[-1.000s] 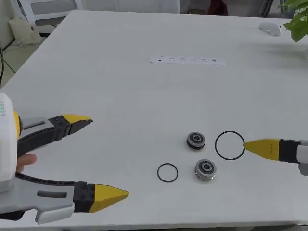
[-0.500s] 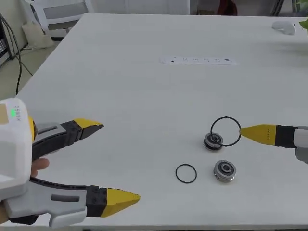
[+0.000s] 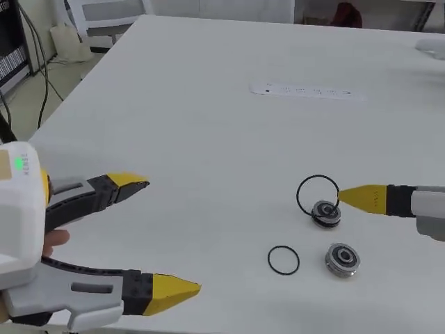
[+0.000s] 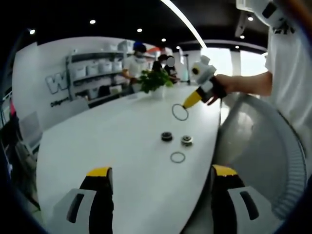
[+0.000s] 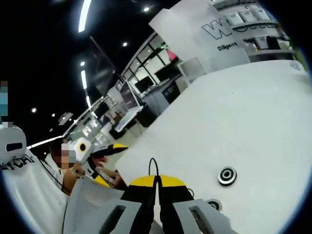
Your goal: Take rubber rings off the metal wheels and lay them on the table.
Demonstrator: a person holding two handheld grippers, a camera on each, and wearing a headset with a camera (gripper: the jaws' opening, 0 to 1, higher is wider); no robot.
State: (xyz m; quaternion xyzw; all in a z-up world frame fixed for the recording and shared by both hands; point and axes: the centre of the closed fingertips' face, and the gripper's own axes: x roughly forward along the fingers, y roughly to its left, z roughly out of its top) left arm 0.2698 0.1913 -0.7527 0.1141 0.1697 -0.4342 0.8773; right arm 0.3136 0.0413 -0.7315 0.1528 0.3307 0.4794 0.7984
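On the white table [image 3: 181, 118], head view: a power strip [image 3: 307, 91] lies far off. Left gripper [image 3: 163, 235] jaws stand wide apart, empty. Right gripper [image 3: 342, 197] is clenched on a rubber ring [image 3: 297, 195] beside one metal wheel [image 3: 327, 213]; a second wheel [image 3: 343, 256] and a loose ring [image 3: 269, 260] lie near. Left gripper view: a potted plant [image 4: 151, 80] stands at the far end; the gripped ring hangs above the surface. Right gripper view: closed jaws pinch the ring.
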